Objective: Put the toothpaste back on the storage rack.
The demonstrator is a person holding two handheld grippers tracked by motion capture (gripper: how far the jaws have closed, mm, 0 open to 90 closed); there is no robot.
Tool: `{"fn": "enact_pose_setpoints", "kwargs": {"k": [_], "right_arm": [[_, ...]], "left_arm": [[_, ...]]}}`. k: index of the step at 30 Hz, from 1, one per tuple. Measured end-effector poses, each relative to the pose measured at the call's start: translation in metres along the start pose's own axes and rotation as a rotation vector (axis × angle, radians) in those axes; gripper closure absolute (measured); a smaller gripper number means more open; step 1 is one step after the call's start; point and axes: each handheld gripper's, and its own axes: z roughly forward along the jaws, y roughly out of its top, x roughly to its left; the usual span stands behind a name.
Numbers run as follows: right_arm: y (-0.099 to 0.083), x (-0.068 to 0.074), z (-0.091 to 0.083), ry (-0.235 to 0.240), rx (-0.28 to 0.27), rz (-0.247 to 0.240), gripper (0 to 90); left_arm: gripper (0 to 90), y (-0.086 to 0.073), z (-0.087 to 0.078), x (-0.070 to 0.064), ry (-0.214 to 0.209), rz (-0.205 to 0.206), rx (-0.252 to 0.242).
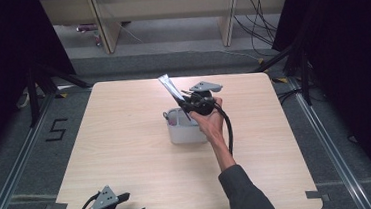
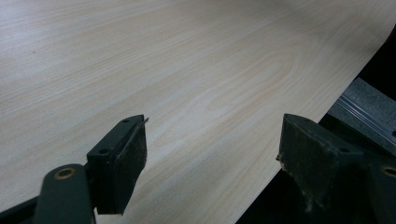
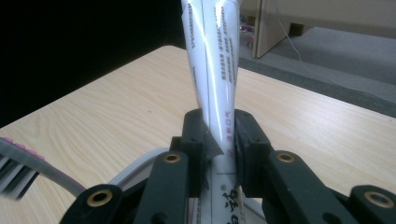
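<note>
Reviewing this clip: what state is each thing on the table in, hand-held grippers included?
Tube: clamped, tilted, crimped end up, above the container.
Container: upright, open-topped.
Toothbrush: bristle head sticks out over the container's rim.
Right hand-held gripper: shut on the tube.
Left hand-held gripper: open, holding nothing, at the table's near edge.

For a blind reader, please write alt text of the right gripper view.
The right gripper clamps a white printed tube upright between its black jaws, above a wooden table. A toothbrush with pink-tipped bristles shows at lower left.
</note>
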Motion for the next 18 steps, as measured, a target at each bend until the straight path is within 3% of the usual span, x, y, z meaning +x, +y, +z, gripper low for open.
{"fn": "enact_pose_setpoints", "kwargs": {"k": [6, 9, 13, 14, 15, 18], "right_arm": [[-0.0010, -0.0013, 0.0006, 0.013, -0.005, -0.038, 76.1], [-0.0028, 0.0003, 0.0002, 0.004, 0.001, -0.021, 76.0], [-0.0052, -0.0024, 0.0009, 0.007, 0.010, -0.062, 76.1], [-0.0064, -0.0010, 0.0008, 0.006, 0.010, -0.032, 76.0], [-0.0072, -0.0014, 0.0008, 0.014, 0.014, -0.033, 76.0], [-0.0068, -0.0024, -0.0002, 0.006, 0.017, -0.063, 76.0]], "left_arm": [[23.1, 0.0000, 0.0002, 0.0000, -0.001, 0.000, -0.005], [23.1, 0.0001, 0.0001, 0.0002, 0.000, 0.003, -0.004], [23.1, 0.0001, -0.0004, 0.0000, 0.001, 0.000, 0.002], [23.2, 0.0000, 0.0001, -0.0005, 0.001, -0.006, -0.004], [23.1, -0.0001, 0.0002, -0.0005, 0.001, -0.007, -0.004], [23.1, -0.0002, 0.0004, -0.0007, 0.001, -0.010, -0.001]]}}
